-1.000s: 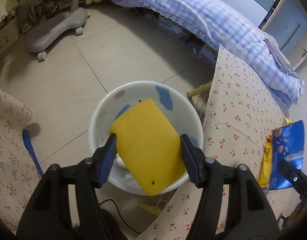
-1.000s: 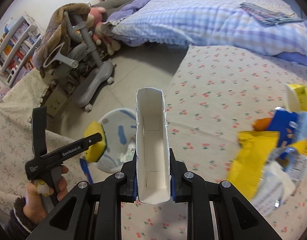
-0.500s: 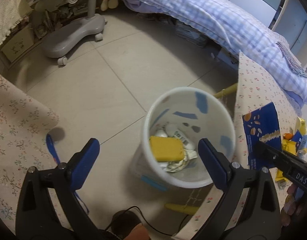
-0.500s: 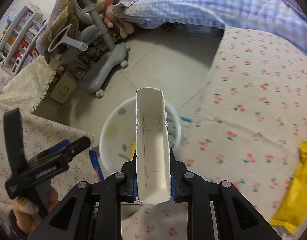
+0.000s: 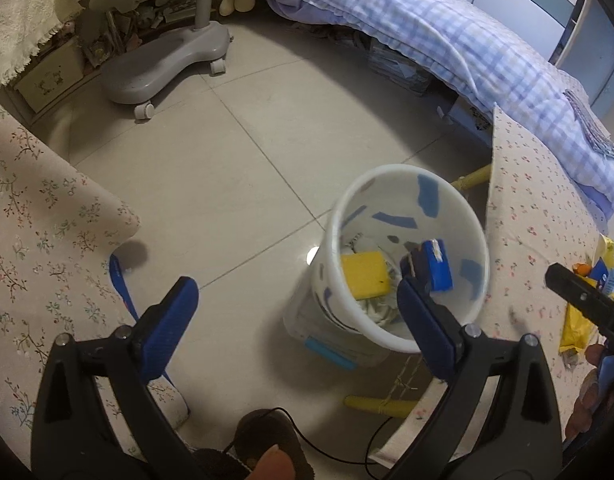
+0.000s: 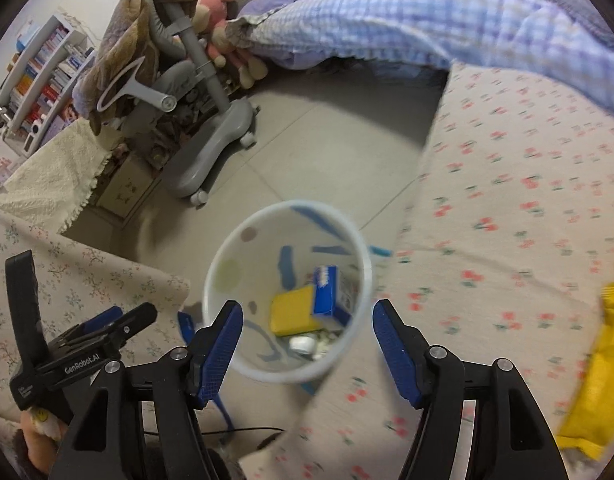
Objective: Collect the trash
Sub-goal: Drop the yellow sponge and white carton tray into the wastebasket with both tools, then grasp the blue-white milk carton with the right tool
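Note:
A white bin (image 5: pixel 473 220) with blue patches stands on the tiled floor beside the cherry-print table; it also shows in the right wrist view (image 6: pixel 223 268). Inside lie a yellow sponge (image 5: pixel 365 274), also in the right wrist view (image 6: pixel 293 310), a blue carton (image 5: pixel 437 264), also in the right wrist view (image 6: pixel 327 292), and crumpled white scraps. My left gripper (image 5: pixel 297 318) is open and empty, above the floor left of the bin. My right gripper (image 6: pixel 307 338) is open and empty, over the bin's near rim.
Yellow and blue wrappers (image 5: pixel 587 292) lie on the cherry-print table (image 6: pixel 507 240) at the right. A grey chair base (image 5: pixel 163 68) stands on the floor behind. A checked blue quilt (image 5: pixel 447 40) covers the bed. A floral cloth (image 5: pixel 35 240) lies at left.
My left gripper opened and the yellow sponge dropped into the bin. My right gripper then swung over the bin, opened, and the carton fell in beside the sponge.

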Action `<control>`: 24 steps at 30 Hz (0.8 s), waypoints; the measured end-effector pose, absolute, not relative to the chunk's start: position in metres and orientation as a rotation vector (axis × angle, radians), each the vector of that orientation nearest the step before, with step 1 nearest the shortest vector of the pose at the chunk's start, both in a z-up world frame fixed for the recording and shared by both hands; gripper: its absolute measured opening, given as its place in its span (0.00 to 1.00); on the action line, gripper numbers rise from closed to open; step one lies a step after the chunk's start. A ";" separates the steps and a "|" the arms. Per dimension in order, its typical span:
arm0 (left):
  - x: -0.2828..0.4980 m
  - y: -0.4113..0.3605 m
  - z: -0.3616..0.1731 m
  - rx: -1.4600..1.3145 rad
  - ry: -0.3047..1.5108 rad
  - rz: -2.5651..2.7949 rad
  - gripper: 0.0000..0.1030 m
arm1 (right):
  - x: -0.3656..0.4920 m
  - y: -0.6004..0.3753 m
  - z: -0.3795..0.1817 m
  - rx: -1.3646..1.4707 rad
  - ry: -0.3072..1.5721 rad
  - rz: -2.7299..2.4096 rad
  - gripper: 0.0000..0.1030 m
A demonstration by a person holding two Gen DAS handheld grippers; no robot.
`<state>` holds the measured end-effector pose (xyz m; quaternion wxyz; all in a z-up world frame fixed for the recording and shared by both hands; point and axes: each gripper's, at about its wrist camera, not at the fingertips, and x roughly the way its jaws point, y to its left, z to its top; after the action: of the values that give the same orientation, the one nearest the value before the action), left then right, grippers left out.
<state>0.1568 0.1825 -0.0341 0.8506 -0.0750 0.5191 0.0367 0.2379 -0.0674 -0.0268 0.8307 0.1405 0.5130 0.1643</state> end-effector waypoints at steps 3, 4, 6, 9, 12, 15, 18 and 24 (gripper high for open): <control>0.157 0.162 -0.031 -0.142 1.087 0.040 0.98 | 0.224 -0.091 -0.013 0.284 1.061 0.284 0.72; 0.157 0.154 -0.031 -0.131 1.084 0.029 0.98 | 0.219 -0.101 -0.009 0.285 1.052 0.256 0.74; 0.157 0.133 -0.031 -0.105 1.085 -0.006 0.98 | 0.207 -0.124 -0.001 0.277 1.034 0.206 0.77; 0.157 0.107 -0.031 -0.083 1.094 -0.053 0.98 | 0.192 -0.155 0.009 0.255 1.012 0.128 0.78; 0.156 0.078 -0.029 -0.062 1.098 -0.102 0.98 | 0.176 -0.195 0.017 0.266 0.997 0.053 0.78; 0.154 0.051 -0.026 -0.039 1.098 -0.143 0.98 | 0.162 -0.228 0.024 0.290 0.980 -0.001 0.78; 0.154 0.025 -0.025 -0.026 1.113 -0.183 0.98 | 0.149 -0.255 0.030 0.294 0.966 -0.052 0.80; 0.156 -0.019 -0.028 0.001 1.144 -0.240 0.98 | 0.131 -0.303 0.029 0.294 0.971 -0.144 0.81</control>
<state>0.1558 -0.0191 -0.0275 0.8340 0.0004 0.5400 -0.1134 0.1309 -0.3028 0.0286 0.8717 0.1408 0.4644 -0.0687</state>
